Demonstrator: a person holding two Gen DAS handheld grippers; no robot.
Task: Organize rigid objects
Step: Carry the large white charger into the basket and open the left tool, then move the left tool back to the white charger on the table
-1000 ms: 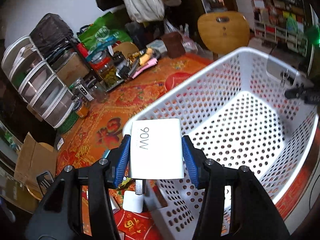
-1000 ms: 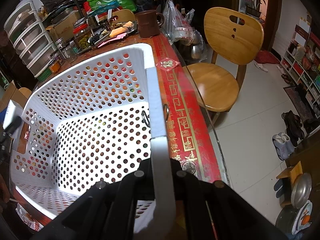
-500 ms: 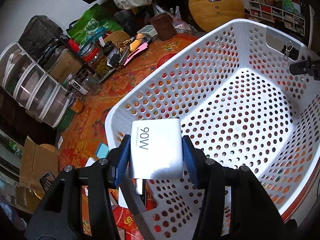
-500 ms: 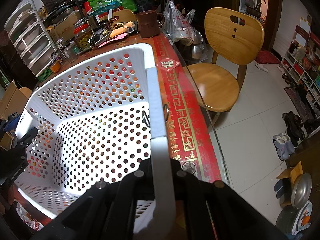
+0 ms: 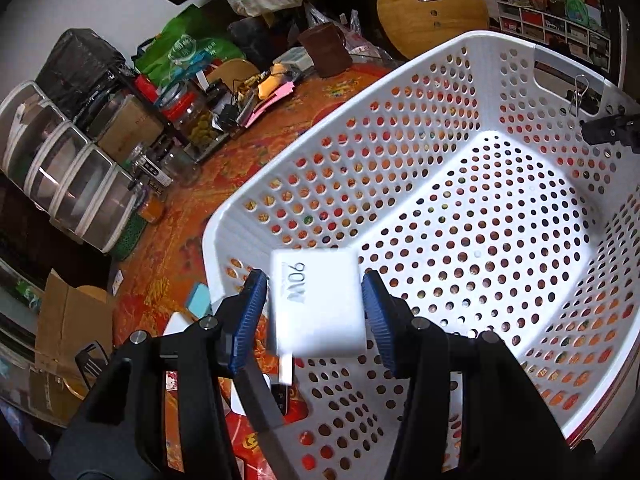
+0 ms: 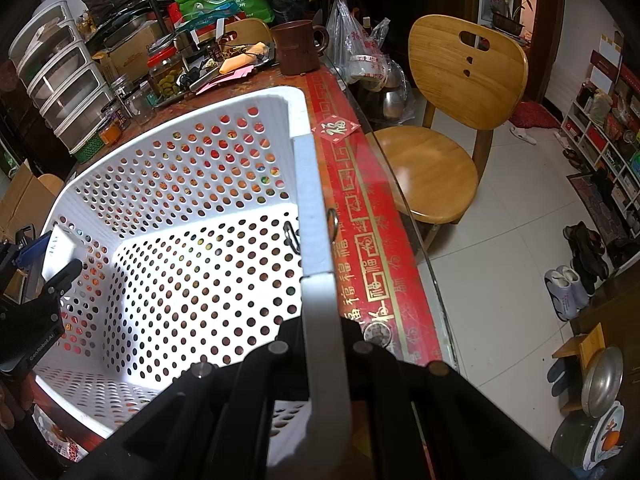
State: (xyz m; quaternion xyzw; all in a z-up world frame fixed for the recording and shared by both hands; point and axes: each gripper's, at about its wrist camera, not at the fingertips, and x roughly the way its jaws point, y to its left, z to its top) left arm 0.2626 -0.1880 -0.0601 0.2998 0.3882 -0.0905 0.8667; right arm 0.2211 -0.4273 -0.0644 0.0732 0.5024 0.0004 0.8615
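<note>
Placing step: your left gripper [image 5: 316, 308] clamps the white square 90W plug-in charger [image 5: 318, 304] between its blue pads, holding it above the near corner of the white perforated plastic basket [image 5: 472, 216], off the floor. Your right gripper [image 6: 326, 344] is pinched tight on the basket's rim, steadying it. Next, I'd lower the charger to the basket floor, then spread the pads. Basket looks otherwise empty.

White charger [image 5: 318, 304] in jaws, over basket [image 5: 400, 80]
</note>
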